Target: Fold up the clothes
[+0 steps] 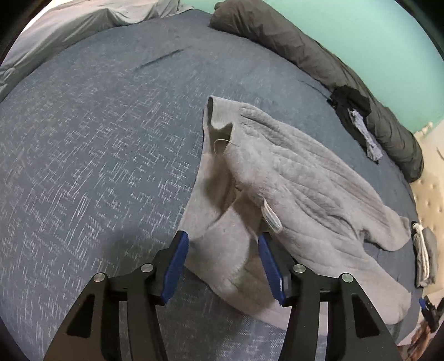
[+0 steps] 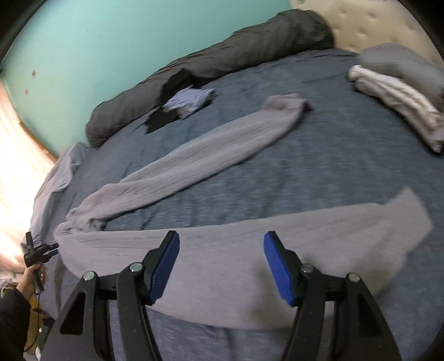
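Both tongs, left tongs (image 1: 223,266) and right tongs (image 2: 222,266), hung apart over grey trousers (image 2: 194,161) spread on the bed (image 1: 97,138), likely readying a fold.

Pants (image 2: 194,166) spread across bed (image 2: 319,172); folded stack (image 2: 399,94) right by headboard (image 2: 374,25); bolster (image 2: 222,64) behind, along wall (image 2: 111,41).

No legible text or labels anywhere.

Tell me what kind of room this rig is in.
Most likely a bedroom: grey sweatpants lie spread on a bed with a blue bedspread, a tufted cream headboard at one end and a rolled dark duvet along the teal wall.
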A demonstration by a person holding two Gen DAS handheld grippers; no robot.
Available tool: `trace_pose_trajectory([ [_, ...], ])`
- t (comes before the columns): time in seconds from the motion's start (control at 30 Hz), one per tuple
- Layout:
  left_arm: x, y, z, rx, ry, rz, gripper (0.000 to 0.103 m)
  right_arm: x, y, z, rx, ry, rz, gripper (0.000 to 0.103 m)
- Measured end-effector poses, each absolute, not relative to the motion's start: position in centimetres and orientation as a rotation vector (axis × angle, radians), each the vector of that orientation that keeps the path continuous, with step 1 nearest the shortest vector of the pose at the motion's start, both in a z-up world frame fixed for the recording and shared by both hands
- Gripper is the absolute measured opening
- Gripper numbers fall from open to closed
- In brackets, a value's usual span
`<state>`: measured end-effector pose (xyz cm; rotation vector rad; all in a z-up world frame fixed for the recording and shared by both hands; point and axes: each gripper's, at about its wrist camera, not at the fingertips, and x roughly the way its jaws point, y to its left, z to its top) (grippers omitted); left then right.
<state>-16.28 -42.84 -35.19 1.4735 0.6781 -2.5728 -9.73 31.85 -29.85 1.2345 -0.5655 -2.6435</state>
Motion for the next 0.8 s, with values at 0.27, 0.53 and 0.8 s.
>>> trace_pose_trajectory([
  [0.27, -17.4, -42.3, -35.6, 1.510, 0.652, -2.562, 0.059, -8.4, 34.9, -29.7, 1.312, -0.543, -2.690, 0.064],
  [0.53, -14.2, -41.5, -33.2, 1.439, 0.591, -2.651, 0.003, -8.7, 32.9, -28.8, 1.275, -0.531, -2.655, 0.064],
  [0.8, -7.2, -44.6, -32.7, 1.305, 0.780, -2.662, 0.003, -7.7, 32.5, -28.5, 1.274, -0.520, -2.640, 0.064],
])
